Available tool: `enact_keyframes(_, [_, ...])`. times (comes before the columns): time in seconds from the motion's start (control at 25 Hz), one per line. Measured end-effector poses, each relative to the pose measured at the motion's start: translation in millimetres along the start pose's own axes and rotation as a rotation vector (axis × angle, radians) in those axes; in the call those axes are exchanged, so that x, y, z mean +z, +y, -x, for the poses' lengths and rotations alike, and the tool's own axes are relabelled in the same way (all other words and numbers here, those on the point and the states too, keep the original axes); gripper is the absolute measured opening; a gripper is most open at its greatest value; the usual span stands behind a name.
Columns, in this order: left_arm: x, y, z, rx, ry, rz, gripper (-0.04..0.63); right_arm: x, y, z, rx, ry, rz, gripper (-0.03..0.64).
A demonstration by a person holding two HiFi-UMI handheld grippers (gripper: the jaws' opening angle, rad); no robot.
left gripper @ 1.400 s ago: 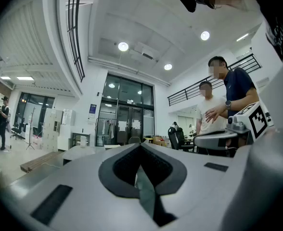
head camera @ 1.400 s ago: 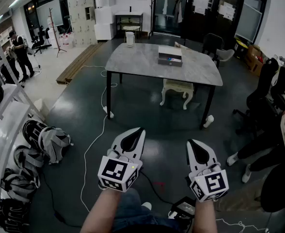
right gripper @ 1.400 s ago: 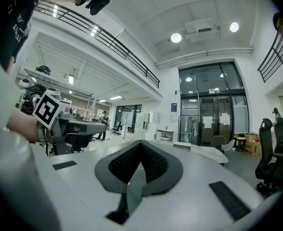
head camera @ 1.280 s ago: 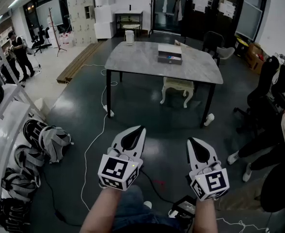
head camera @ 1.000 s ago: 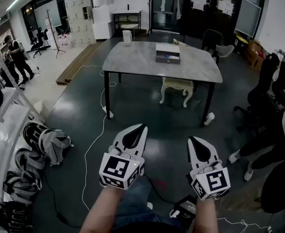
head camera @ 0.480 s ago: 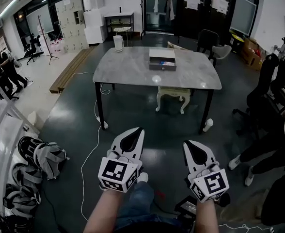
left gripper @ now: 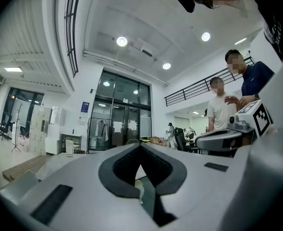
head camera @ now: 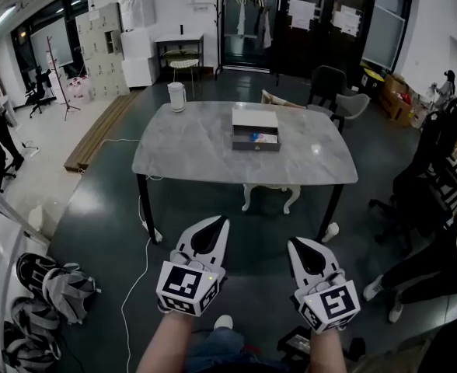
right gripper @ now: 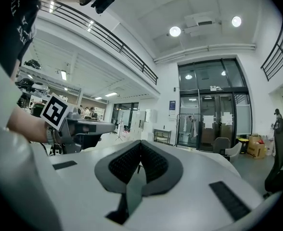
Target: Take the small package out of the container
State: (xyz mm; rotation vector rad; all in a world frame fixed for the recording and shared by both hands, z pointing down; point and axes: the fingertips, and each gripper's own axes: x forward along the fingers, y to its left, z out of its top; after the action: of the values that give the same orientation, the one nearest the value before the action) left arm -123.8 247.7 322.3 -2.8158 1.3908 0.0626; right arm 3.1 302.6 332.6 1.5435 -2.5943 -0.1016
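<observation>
Far ahead in the head view, a grey open-topped container [head camera: 256,134] rests on a grey marble-topped table [head camera: 190,150]. Small packages lie inside it, one of them blue [head camera: 253,137]. My left gripper [head camera: 220,222] and right gripper [head camera: 294,242] are held side by side over the dark floor, well short of the table. Both point level toward it, shut and empty. In the left gripper view the jaws [left gripper: 140,147] meet at their tips. The right gripper view shows its jaws [right gripper: 140,142] also touching, with nothing between them.
A white cylinder [head camera: 177,97] stands on the table's far left corner. A pale stool [head camera: 269,196] sits under the table, and office chairs [head camera: 331,84] stand behind it. Bags [head camera: 54,290] and a white cable [head camera: 135,278] lie on the floor at left. A seated person's legs [head camera: 415,274] are at right.
The table and container have come nearer and lower in the head view, and the container's inside now shows. Both grippers keep the same shut pose side by side.
</observation>
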Motion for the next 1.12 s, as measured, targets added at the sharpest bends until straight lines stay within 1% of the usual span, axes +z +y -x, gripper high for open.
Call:
enact_keyframes(0.16, [-2.9, 28.9, -34.2, -0.019, 0.007, 0.012, 0.011, 2.0, -16.5, -38.9, -0.019, 0.002, 0.002, 0.025])
enact_keyframes(0.36, [-6.6, 44.3, -55.7, -0.044, 0.007, 0.006, 0.011, -5.0, -30.2, -64.1, -0.045, 0.014, -0.008, 0.025])
enact_keyframes(0.56, [-10.8, 61.4, -69.2, -0.027, 0.008, 0.022, 0.011, -7.4, -42.0, -83.9, -0.034, 0.023, 0.002, 0.025])
enact_keyframes(0.68, [-9.5, 73.1, -82.3, -0.016, 0.006, 0.016, 0.011, -7.0, -55.6, -98.8, -0.037, 0.016, 0.002, 0.025])
enact_keyframes(0.88, [-6.4, 90.6, -120.5, -0.006, 0.005, -0.009, 0.011, -8.6, -92.5, -129.8, -0.04, 0.004, -0.005, 0.025])
enact_keyframes(1.12, [-10.6, 114.3, -188.1, 0.016, 0.018, -0.014, 0.011, -12.3, -148.1, -180.8, -0.019, -0.002, -0.011, 0.026])
